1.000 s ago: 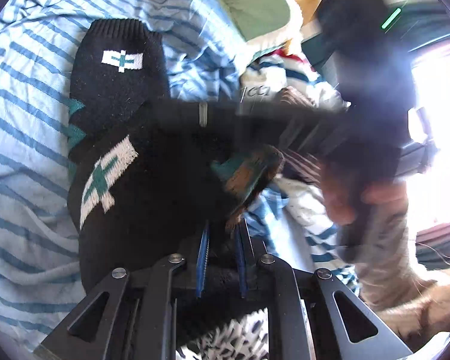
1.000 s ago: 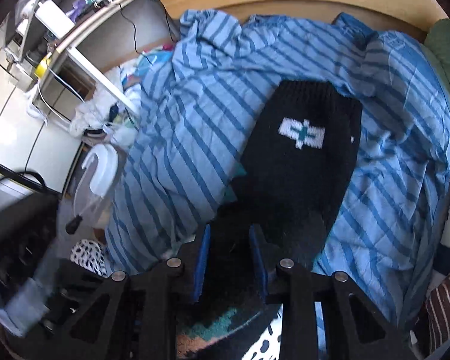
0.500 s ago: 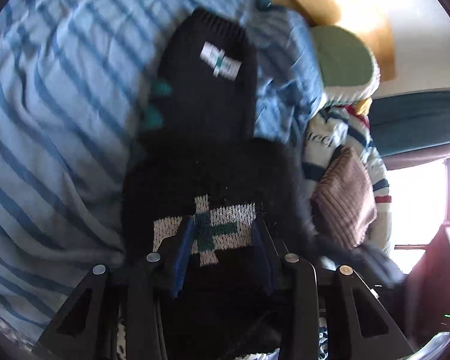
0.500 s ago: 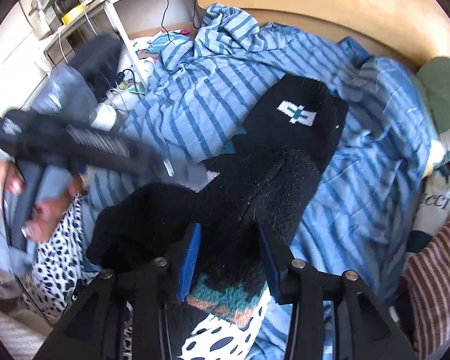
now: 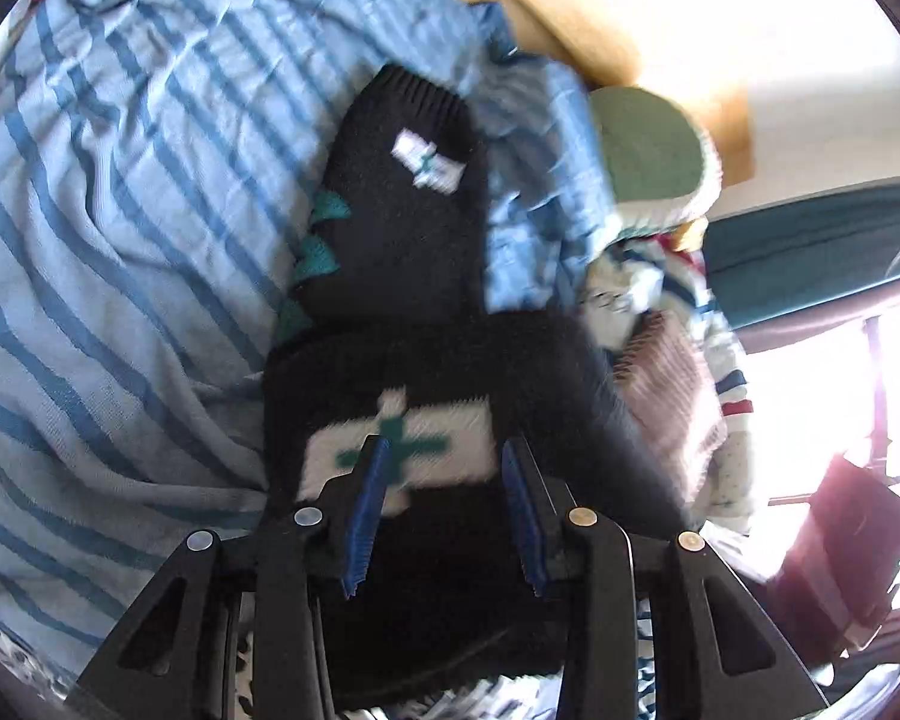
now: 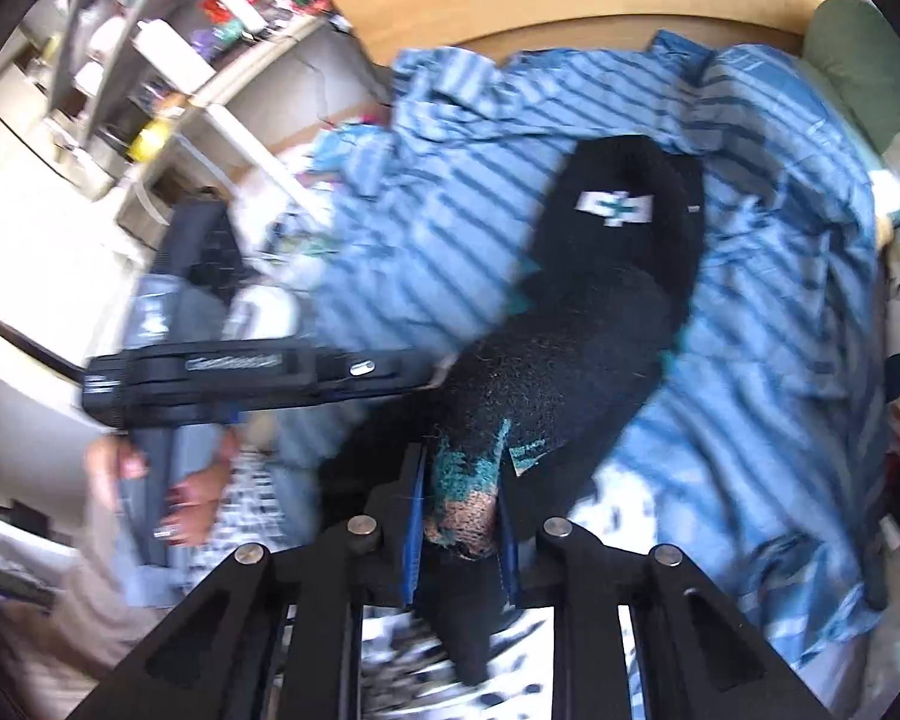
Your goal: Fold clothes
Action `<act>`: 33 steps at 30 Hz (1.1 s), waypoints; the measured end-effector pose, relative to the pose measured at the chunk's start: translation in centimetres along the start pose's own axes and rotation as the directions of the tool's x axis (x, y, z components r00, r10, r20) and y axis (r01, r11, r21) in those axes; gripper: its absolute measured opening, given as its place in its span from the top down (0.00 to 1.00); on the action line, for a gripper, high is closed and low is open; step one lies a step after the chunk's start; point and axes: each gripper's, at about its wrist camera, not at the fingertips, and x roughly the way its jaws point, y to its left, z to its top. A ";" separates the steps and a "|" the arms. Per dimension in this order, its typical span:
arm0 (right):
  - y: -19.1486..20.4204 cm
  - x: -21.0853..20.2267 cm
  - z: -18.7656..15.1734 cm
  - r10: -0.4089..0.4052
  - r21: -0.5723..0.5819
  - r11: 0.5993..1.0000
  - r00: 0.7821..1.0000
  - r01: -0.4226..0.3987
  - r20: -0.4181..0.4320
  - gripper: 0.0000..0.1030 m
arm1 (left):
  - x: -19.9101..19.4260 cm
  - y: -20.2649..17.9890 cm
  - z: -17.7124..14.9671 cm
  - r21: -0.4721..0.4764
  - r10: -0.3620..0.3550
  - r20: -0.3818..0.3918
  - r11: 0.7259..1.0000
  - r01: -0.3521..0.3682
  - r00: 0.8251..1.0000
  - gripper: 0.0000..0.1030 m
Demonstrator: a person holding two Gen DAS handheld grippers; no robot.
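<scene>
My right hand-held gripper (image 6: 459, 516) pinched the black knitted sweater (image 6: 606, 312) by its teal-and-tan edge. My left hand-held gripper (image 5: 444, 501) stood wide above the sweater's white-and-green patch, the blue striped bed sheet (image 5: 120, 210) beyond it.

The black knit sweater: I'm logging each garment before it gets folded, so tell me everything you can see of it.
The black knit sweater is fuzzy, thick-looking wool with white patches bearing teal crosses and teal zigzag trim along one edge. It lies partly doubled over on the blue striped bedding, one ribbed end flat and far. The right gripper pinches a teal-and-tan part; the left gripper is open just over the near white patch.
</scene>
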 end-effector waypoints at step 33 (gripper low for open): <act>-10.4 2.5 -0.6 0.118 0.498 0.861 0.993 -0.107 0.010 0.40 | 1.8 -0.8 -0.9 0.092 0.105 -0.076 0.991 -0.098 0.992 0.61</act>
